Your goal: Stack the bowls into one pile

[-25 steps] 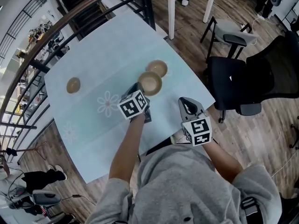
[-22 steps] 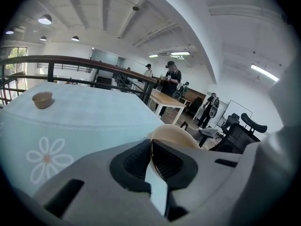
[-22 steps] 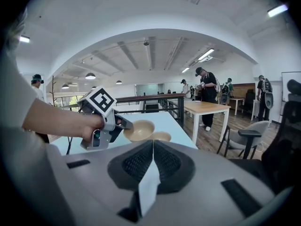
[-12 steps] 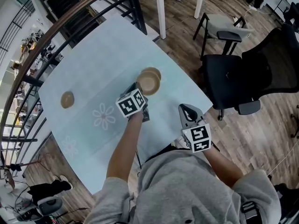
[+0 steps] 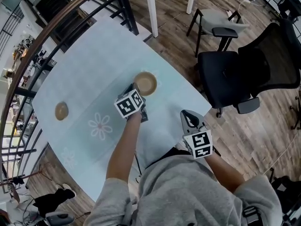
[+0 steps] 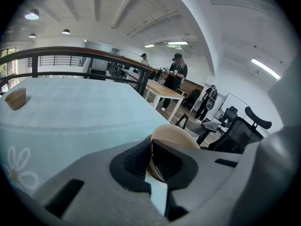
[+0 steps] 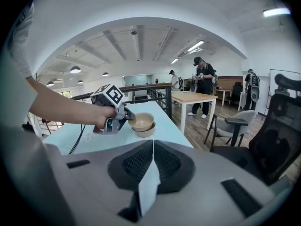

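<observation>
The table [image 5: 94, 65], covered by a pale blue cloth with flower prints, fills the middle of the head view. A black office chair [image 5: 244, 69] stands on the wood floor to its right.

The left claw [image 5: 135, 87] reaches over the table and is clamped on the rim of a tan bowl [image 7: 142, 120]. This bowl sits tilted in the mouth of a second bowl [image 7: 146, 131], which stands on the table near the far right edge. Whether the upper bowl rests fully inside the lower one cannot be told.

The right claw [image 5: 188, 115] hangs by the table's near edge, its jaws pressed together with nothing between them.

A third bowl [image 5: 61, 110] stands alone, well apart, at the table's left side.
</observation>
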The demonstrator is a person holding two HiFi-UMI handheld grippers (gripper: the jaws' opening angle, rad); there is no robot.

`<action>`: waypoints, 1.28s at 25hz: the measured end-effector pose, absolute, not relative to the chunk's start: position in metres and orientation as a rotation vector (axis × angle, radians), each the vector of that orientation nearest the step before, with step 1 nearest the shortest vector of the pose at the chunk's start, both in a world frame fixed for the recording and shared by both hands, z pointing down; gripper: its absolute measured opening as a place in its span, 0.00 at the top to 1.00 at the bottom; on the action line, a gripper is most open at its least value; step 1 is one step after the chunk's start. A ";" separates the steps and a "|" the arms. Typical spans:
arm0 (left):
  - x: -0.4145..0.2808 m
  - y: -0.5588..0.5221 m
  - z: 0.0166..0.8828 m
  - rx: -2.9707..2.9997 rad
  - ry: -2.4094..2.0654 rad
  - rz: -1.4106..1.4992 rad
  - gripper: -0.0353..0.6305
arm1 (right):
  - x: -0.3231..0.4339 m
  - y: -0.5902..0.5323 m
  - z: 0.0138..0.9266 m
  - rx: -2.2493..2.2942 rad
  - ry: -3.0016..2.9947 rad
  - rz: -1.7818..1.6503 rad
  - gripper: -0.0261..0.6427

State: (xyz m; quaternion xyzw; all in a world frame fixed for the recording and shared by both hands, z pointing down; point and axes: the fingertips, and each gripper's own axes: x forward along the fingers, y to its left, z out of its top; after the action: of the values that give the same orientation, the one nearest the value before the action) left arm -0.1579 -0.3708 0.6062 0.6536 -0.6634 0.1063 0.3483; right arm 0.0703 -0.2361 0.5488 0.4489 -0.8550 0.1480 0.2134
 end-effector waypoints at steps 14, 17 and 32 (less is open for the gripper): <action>-0.168 -0.381 0.626 1.690 -1.734 0.370 0.90 | 0.066 -0.234 0.552 1.226 -2.340 0.388 0.92; -0.169 -0.381 0.626 1.696 -1.745 0.377 0.90 | 0.067 -0.234 0.550 1.231 -2.331 0.401 0.92; -0.180 -0.370 0.592 1.804 -1.819 0.296 0.71 | 0.082 -0.253 0.522 1.299 -2.381 0.375 0.92</action>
State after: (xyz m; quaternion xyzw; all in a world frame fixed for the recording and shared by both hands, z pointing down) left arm -0.1800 -0.3705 0.5923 0.6719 -0.6777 0.1102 0.2777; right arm 0.0824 -0.2535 0.5220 0.4647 -0.8521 0.1340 0.2002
